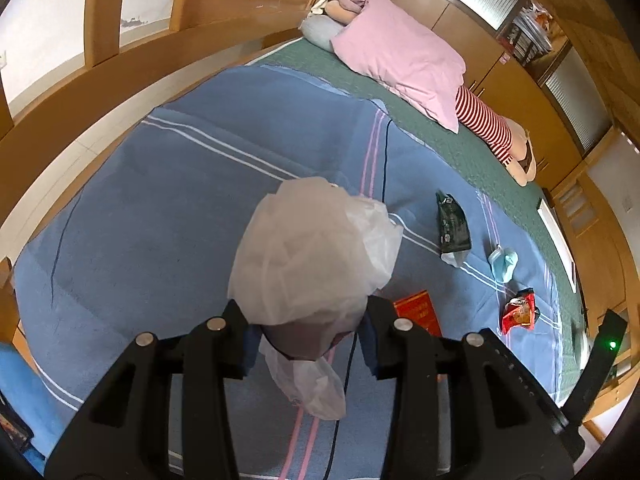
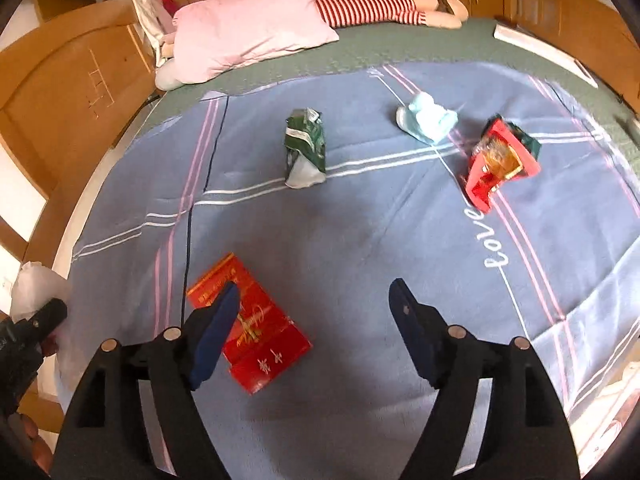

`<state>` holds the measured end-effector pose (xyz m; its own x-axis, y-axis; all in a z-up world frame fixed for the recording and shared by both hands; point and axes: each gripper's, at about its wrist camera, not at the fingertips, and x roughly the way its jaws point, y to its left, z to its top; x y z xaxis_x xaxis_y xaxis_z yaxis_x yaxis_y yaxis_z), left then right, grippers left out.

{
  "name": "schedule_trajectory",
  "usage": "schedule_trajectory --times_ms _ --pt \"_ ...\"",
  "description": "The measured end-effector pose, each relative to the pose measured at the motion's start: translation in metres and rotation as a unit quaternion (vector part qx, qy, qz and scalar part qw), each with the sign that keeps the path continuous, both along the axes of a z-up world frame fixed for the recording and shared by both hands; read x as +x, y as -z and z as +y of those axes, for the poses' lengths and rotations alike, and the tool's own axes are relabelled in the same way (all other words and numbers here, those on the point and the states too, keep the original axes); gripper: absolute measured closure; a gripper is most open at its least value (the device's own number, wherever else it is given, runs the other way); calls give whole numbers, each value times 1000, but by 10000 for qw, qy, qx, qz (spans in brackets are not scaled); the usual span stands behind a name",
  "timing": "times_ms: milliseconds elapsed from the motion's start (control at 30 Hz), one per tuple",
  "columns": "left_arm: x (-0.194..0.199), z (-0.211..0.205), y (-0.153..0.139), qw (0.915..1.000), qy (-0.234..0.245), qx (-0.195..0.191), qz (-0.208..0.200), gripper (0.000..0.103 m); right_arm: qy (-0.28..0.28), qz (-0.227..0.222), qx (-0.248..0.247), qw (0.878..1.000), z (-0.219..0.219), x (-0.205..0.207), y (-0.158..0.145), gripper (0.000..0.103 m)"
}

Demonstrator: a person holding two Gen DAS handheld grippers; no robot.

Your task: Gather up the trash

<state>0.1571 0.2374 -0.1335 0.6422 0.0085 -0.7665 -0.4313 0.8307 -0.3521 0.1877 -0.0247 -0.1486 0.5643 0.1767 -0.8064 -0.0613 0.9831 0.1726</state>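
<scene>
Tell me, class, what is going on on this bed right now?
A person is clearing trash off the blue blanket. The left gripper is shut on a white plastic bag. The right gripper hangs open over a flat red packet. A green wrapper, blue mask and red snack bag lie uncollected.

- We hold one white plastic bag, crumpled.
- On our blanket: flat red packet near edge; green wrapper, blue mask, red snack wrapper toward far edge.

Both grippers black plastic — silver rivets, dark-blue finger pads.
</scene>
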Motion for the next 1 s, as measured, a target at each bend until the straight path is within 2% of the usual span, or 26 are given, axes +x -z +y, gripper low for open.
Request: schedule_trajectory --times_ms 133,200,333,400,433,467,633,867,1000 --pt "1 -2 1 10000 17 2 31 63 -603 68 -198 9980 17 10 6 26" --pt "1 -3 3 10000 9 0 49 63 -1054 286 -343 9934 35 18 19 26" --pt "2 -1 3 10000 -1 -45 61 63 -1421 631 -445 9868 51 22 34 26" --pt "2 -2 2 10000 16 -43 49 63 -1456 789 -600 9844 54 20 41 27" --pt "2 -3 2 10000 33 -48 40 63 -1462 833 -691 9833 53 17 43 34" --pt "2 -3 2 10000 47 -50 36 63 -1472 841 -763 9826 53 16 44 35" --pt "2 -4 2 9999 71 -65 30 63 -1339 375 -995 9853 49 6 29 48" --pt "1 -4 2 9999 91 -75 29 63 -831 691 -711 9916 24 12 31 47" --pt "0 -4 2 9999 91 -95 23 63 -745 862 -592 9917 25 17 37 47"
